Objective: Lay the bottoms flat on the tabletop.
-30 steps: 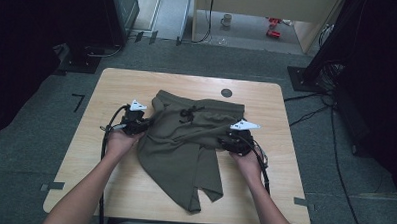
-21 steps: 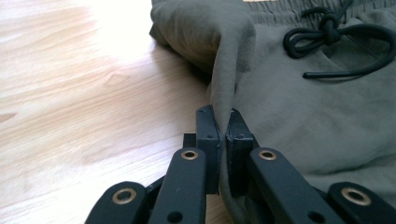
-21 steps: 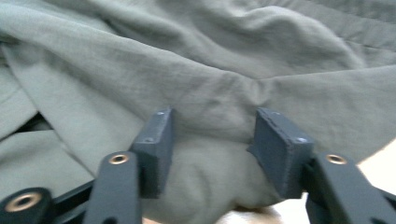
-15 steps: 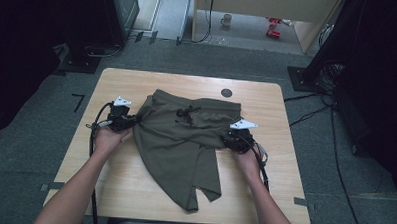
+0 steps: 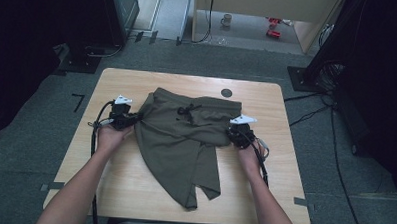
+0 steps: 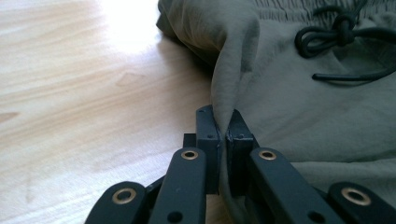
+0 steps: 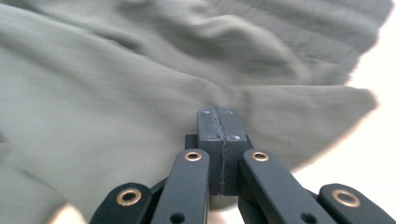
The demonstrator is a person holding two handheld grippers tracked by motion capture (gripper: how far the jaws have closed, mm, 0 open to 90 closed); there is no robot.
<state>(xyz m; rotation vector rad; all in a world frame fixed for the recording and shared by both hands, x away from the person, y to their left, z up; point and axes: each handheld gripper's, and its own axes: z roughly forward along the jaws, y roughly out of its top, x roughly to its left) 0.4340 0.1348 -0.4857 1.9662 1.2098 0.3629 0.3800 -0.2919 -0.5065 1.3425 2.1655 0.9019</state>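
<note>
At the centre of the high view, the olive shorts (image 5: pixel 185 136) lie spread on the wooden table (image 5: pixel 129 184). Your left gripper (image 6: pixel 223 125) pinches a raised fold at their left edge. Your right gripper (image 7: pixel 219 122), jaws just closed and pressed together, meets the cloth at their right edge; whether cloth is caught between them I cannot tell.

place: you're in some kind of lab or recording room, not a home
floor: grey carpet tiles (image 5: pixel 45 151) all around you, with tape marks stuck on them
counter: a plain light wooden counter (image 5: pixel 132 79) standing alone mid-room, with a round cable hole (image 5: pixel 226 93) in it
gear: dark equipment racks (image 5: pixel 115 14) and stands along the edges, loose black cables (image 5: pixel 331 131) trailing across the floor on your right
background: another desk (image 5: pixel 270 4) at the back, a mug (image 5: pixel 225 20) on the floor under it
</note>
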